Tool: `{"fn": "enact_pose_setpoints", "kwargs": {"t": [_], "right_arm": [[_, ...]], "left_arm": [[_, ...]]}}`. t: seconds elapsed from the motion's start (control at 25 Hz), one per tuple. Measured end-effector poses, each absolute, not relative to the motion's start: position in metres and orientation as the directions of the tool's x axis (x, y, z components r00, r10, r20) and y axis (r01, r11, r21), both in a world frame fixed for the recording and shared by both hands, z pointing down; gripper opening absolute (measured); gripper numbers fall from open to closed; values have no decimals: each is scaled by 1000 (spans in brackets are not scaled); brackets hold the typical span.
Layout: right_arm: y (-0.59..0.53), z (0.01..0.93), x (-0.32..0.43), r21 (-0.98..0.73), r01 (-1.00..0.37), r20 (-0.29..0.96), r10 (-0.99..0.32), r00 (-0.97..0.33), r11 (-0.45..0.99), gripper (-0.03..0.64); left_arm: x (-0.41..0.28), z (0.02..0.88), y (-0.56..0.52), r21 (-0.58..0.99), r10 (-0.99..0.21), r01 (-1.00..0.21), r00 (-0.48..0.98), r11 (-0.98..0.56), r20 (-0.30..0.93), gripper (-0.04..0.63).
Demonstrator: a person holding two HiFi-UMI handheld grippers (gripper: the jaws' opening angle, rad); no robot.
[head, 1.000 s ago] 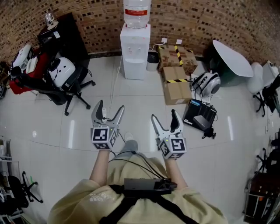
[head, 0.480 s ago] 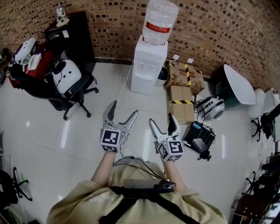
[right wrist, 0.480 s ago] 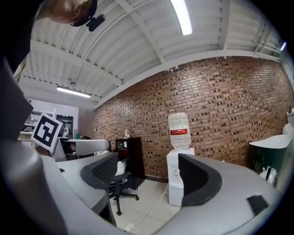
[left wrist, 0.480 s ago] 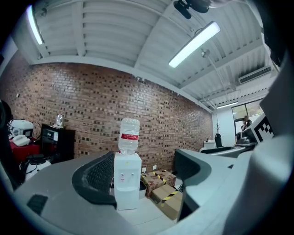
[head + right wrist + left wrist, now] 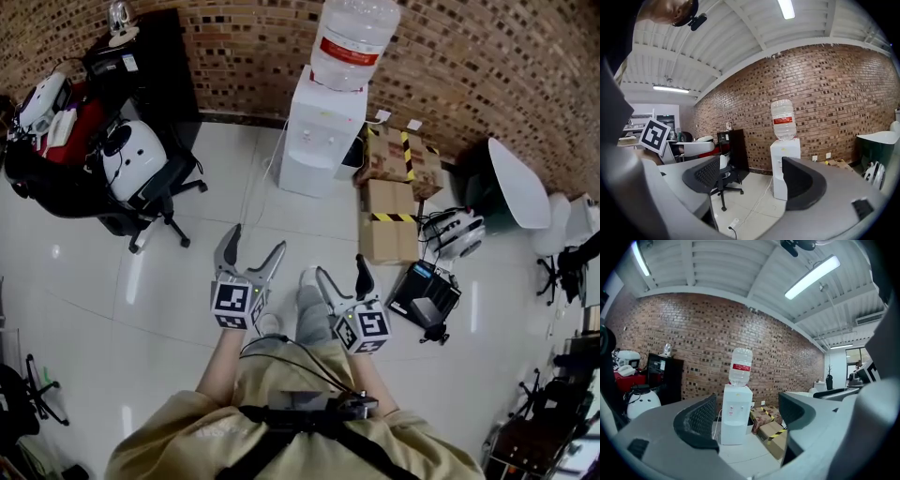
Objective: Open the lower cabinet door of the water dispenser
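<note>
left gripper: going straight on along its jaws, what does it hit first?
Probably the water dispenser: it sits framed between the open jaws of the left gripper, with only bare floor in between. Exact contact height is unclear.

White water dispenser (image 5: pixel 323 136) stands upright against the brick wall (image 5: pixel 487 56), bottle (image 5: pixel 354 37) on top.

White water dispenser (image 5: pixel 323 131), its clear bottle (image 5: pixel 353 37) banded by a red label, against a mottled red-brown brick wall (image 5: pixel 487 56). Glossy white floor (image 5: pixel 84 272). Brown cardboard boxes (image 5: pixel 386 220) carry yellow-and-black striped tape. Left tongs (image 5: pixel 255 242) and right tongs (image 5: pixel 342 267) are pale grey, their cubes patterned in black-and-white squares
</note>
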State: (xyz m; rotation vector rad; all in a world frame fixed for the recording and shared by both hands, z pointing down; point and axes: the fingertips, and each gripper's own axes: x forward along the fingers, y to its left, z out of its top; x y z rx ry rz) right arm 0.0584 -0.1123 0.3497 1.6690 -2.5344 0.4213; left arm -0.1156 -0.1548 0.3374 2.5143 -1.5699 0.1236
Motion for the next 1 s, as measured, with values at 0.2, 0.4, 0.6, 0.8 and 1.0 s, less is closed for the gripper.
{"fn": "enact_pose_setpoints", "kwargs": {"t": [0.2,0.4,0.6,0.8,1.0], "right_arm": [[-156,380,98,-217,-924,249,-897,-365,316,433],[-213,414,137,-245,-929,292,-893,-343,276,433],[-285,478,156,-271,-922,347,-866,-361,276,433],[-354,562,181,-263,-923,389,-844,-369,282,433],[-421,678,193,-272,-916,445,-805,-392,295,433]], "left_arm": [[-99,365,-189,96,-872,-900,436,-425,222,400],[-71,392,-241,106,-848,-894,446,-435,286,400],[-55,442,-299,112,-816,-887,456,-447,356,400],[-35,516,-351,118,-784,-876,473,-468,401,400],[-27,604,-398,121,-751,-868,481,-482,452,390]]}}
